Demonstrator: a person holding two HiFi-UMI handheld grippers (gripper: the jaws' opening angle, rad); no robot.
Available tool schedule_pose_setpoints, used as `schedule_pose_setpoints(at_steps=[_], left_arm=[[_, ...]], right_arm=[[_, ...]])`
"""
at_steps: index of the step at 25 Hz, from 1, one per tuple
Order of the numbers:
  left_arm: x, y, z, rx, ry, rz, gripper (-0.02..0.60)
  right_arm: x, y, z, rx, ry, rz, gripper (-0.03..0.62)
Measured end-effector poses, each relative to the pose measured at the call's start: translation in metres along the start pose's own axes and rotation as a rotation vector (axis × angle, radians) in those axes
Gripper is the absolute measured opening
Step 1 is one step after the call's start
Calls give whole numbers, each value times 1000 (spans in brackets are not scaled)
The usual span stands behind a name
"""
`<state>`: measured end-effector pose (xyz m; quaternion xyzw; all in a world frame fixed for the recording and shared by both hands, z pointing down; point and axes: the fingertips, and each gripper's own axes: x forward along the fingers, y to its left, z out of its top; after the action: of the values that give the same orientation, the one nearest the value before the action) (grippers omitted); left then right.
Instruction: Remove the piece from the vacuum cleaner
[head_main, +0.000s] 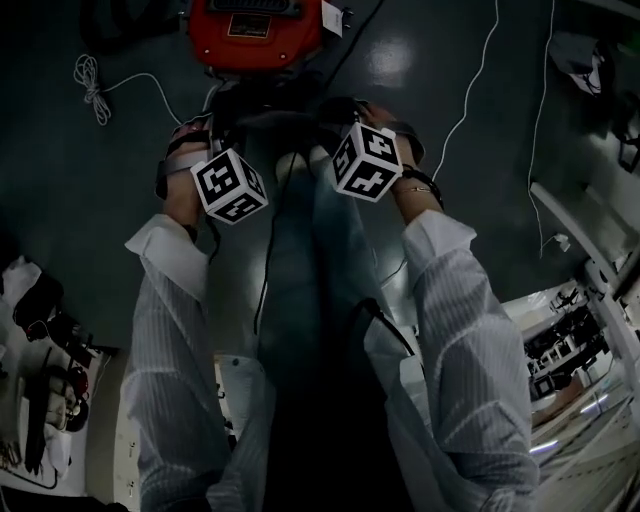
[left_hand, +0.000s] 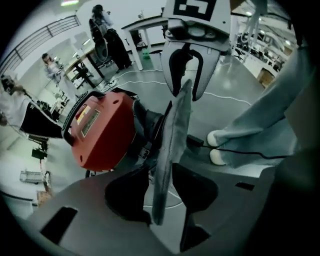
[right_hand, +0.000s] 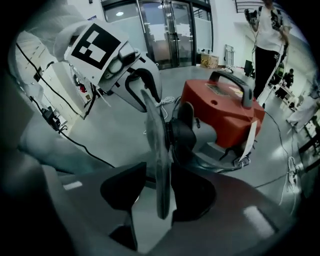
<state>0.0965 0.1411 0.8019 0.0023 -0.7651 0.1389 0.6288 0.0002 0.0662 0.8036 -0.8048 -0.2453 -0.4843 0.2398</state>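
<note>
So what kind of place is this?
Probably a big lab or workshop: work tables with gear, tall glass doors, and cords trailing over a smooth grey floor.

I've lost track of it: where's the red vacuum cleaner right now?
Head view, top centre: the red vacuum cleaner stands on the floor, right of the coiled white cable.

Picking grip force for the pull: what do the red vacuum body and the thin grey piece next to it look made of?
red vacuum body: probably moulded plastic with a semi-gloss finish; it shows soft highlights and rounded corners.
thin grey piece: matte, dull grey, with no shine, and seen edge-on as a thin sheet. It could be plastic or a fabric-like filter material; the pictures don't show which.
</note>
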Motion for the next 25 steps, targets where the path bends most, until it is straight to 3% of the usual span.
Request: schedule_pose_setpoints(at_steps=[2,3,5,9,25], left_arm=[[9,0,0,48,30,15,141],[11,-1,0,65,38,18,102],[13,-3,0,105,48,23,18],[12,-14,-3,140,58,6,14],[2,-56,-12,70,87,-9,12]], right_arm=[[9,-4,-4,-10,27,-17,122],[11,-6,-4,-12,32,-34,68],[14,-7,-2,-9,25,-53,24],[12,1,-4,1,9,-52,14],[14,42,-9,71,-27,-17,14]])
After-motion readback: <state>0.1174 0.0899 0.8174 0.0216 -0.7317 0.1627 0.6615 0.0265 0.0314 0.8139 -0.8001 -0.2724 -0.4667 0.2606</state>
